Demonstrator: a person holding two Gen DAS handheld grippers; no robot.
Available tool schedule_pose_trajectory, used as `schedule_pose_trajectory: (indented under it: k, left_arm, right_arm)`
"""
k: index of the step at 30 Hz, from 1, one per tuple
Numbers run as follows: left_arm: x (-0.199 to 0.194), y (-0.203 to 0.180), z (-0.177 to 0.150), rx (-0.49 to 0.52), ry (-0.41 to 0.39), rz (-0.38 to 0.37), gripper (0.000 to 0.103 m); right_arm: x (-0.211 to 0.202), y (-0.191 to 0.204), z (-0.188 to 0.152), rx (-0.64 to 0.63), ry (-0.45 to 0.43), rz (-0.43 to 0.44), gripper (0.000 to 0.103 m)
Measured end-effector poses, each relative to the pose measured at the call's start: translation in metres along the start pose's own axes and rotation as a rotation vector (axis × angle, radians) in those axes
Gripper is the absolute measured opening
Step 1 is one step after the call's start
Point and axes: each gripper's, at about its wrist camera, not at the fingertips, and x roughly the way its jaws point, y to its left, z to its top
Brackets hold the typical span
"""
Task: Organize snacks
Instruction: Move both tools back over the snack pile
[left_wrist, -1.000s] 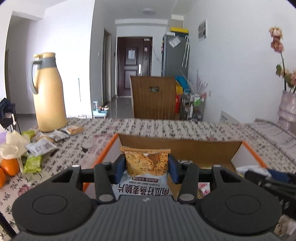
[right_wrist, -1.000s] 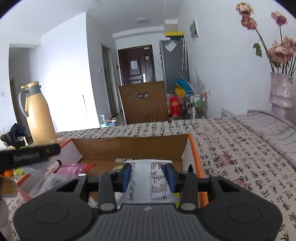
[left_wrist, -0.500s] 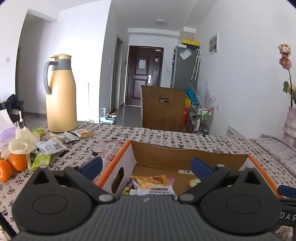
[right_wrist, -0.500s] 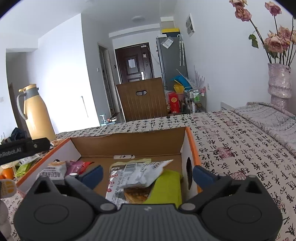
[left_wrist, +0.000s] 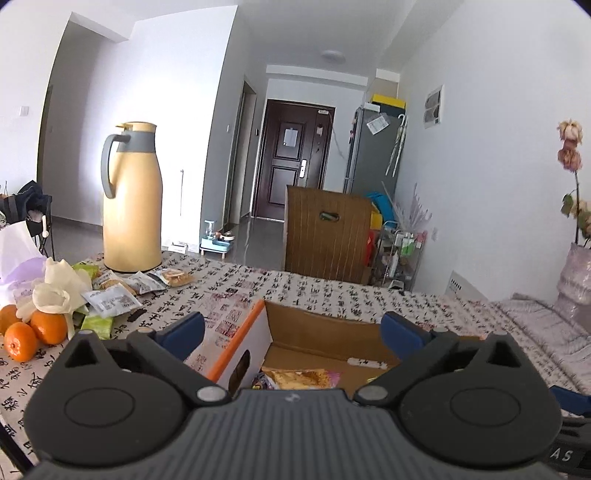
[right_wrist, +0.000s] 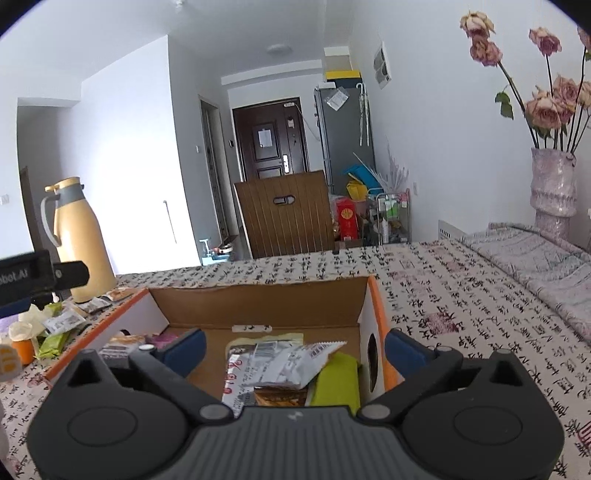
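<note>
Both grippers stand wide open over the cardboard box, nothing held.

The left gripper (left_wrist: 291, 328) has its blue pads spread to full width with nothing between them; below it the cardboard box (left_wrist: 317, 328) holds an orange-brown snack packet (left_wrist: 295, 378). The right gripper (right_wrist: 293, 345) is likewise fully spread and empty, above a grey-white snack packet (right_wrist: 291, 363) lying on a green packet (right_wrist: 338, 382) by the box's right wall. More loose packets (left_wrist: 110, 301) lie on the printed tablecloth (left_wrist: 332, 291) beside the oranges (left_wrist: 33, 330), near the yellow thermos jug (left_wrist: 131, 199), well apart from the box. A second ago each gripper clamped a packet; both jaws have since opened, and those packets now rest in the box.
</note>
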Motion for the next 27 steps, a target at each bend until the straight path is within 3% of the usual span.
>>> schedule_pose_trajectory:
  k: [14,27]
  left_arm:
    - [-0.063,0.005,-0.004,0.051,-0.009,-0.080,0.103]
    - [-0.111,0.020,-0.052,0.074,0.065,-0.118,0.103]
  right_arm:
    - [-0.069,0.003,-0.011,-0.052,-0.041,0.028,0.103]
    - [-0.124,-0.005,-0.051,-0.053,-0.007,0.040,0.103]
